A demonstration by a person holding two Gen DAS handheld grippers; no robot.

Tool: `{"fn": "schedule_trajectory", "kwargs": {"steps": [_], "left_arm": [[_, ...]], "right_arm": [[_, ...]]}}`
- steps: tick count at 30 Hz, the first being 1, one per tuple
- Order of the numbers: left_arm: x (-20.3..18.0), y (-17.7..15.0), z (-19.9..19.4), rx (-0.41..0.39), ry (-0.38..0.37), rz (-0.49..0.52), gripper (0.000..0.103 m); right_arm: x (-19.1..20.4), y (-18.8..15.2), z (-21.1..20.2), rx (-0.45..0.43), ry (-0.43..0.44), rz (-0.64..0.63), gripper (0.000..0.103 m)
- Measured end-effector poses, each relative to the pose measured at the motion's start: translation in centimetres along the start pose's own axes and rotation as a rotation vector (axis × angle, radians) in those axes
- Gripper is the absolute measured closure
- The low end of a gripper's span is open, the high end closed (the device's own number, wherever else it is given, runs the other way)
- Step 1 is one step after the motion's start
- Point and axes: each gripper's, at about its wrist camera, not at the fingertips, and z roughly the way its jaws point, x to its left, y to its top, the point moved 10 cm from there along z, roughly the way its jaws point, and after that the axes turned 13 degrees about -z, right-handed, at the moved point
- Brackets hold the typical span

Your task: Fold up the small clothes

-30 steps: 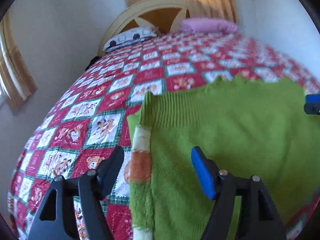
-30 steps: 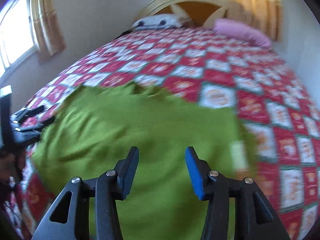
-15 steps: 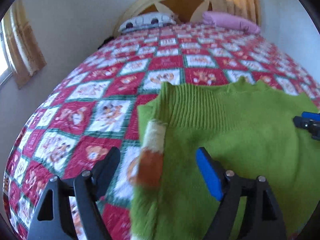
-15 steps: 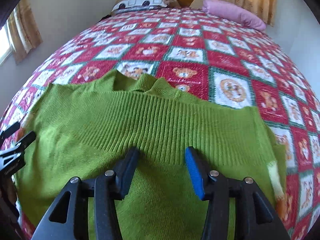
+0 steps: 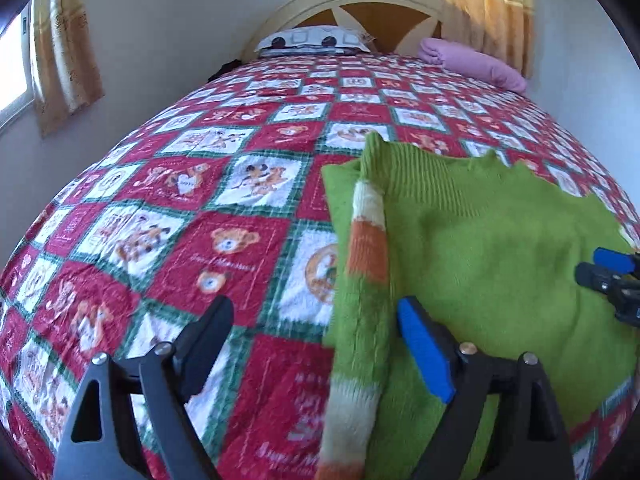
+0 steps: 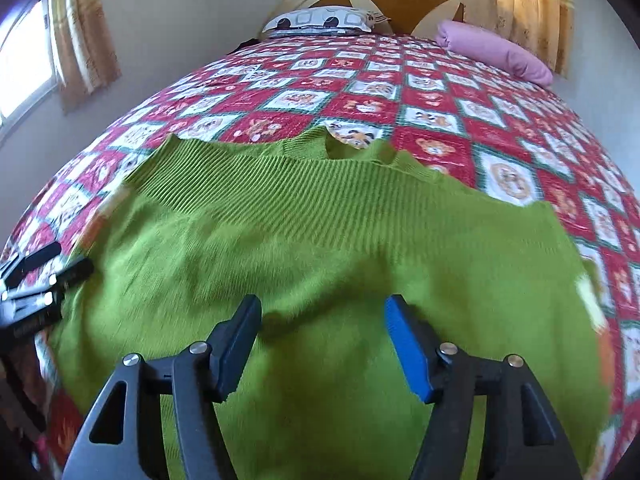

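Working over a bed (image 5: pixel 224 216) that is filling both views: you are facing a quilt of red and white squares with bear prints, edged in green. At the far end a cream headboard (image 5: pixel 360 4) with an orange inset is standing against the wall, a printed pillow (image 5: pixel 312 42) is lying at its foot, and a pink pillow (image 5: pixel 476 64) is lying to the right of that. Yellow curtains (image 5: pixel 66 48) are hanging by a window on the left wall and behind the headboard.

Sweater (image 6: pixel 320 248): green knit, lying flat on the near part of the quilt, ribbed band and neck opening pointing toward the headboard. In the left wrist view a sleeve (image 5: pixel 360 320) with white and orange stripes is lying folded along the sweater's left edge. The near parts are blurring in both views.

Left gripper (image 5: pixel 312 344): you are holding it with fingers spread wide, nothing between them; the black finger is sitting over the quilt, the blue one over the sweater, the striped sleeve in the gap below. Contact with the cloth: cannot tell.

Right gripper (image 6: pixel 322 340): fingers also spread wide, gripping nothing, poised over the middle of the sweater's body. Its tip is showing at the right edge of the left wrist view, over the sweater.
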Motion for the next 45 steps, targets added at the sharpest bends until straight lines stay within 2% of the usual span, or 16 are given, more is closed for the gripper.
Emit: {"fn": "schedule_trajectory", "kwargs": {"steps": [5, 8, 11, 13, 19, 22, 32, 35, 37, 40, 45], "left_arm": [[1.1, -2.3, -0.7, 0.018, -0.012, 0.007, 0.007], [1.7, -2.5, -0.3, 0.037, -0.014, -0.026, 0.005], [1.5, -2.9, 0.3, 0.057, 0.015, -0.008, 0.0], [1.3, -3.0, 0.2, 0.053, 0.027, 0.006, 0.0], [1.5, -3.1, 0.1, 0.046, 0.031, 0.007, 0.0], [1.5, -3.1, 0.1, 0.047, 0.03, 0.006, 0.0], [2.0, -3.6, 0.2, 0.085, -0.027, -0.059, 0.0], [2.0, -3.7, 0.0, 0.087, -0.023, -0.053, 0.0], [2.2, -3.8, -0.2, 0.092, -0.03, -0.057, 0.0], [2.4, -4.0, -0.4, 0.102, -0.041, -0.055, 0.0], [2.3, -4.3, -0.8, 0.114, -0.04, -0.026, 0.0]], "right_arm": [[-0.8, -3.9, -5.9, -0.058, 0.012, -0.009, 0.039], [-3.1, -7.7, -8.6, -0.055, -0.032, 0.027, 0.039], [-5.6, -11.4, -7.9, 0.016, -0.068, 0.066, 0.039], [-6.3, -12.7, -7.2, 0.015, -0.044, 0.084, 0.039], [-5.6, -11.3, -9.8, -0.065, -0.063, 0.114, 0.039], [-5.7, -12.7, -7.9, 0.015, -0.088, 0.077, 0.039], [-6.1, -13.4, -7.2, 0.043, -0.096, 0.079, 0.036], [-5.7, -13.2, -7.9, 0.053, -0.15, 0.063, 0.036], [-4.9, -12.6, -9.3, 0.04, -0.201, 0.042, 0.035], [-2.5, -11.5, -10.3, 0.005, -0.186, -0.021, 0.035], [2.0, -10.4, -9.8, 0.003, -0.158, -0.143, 0.035]]}}
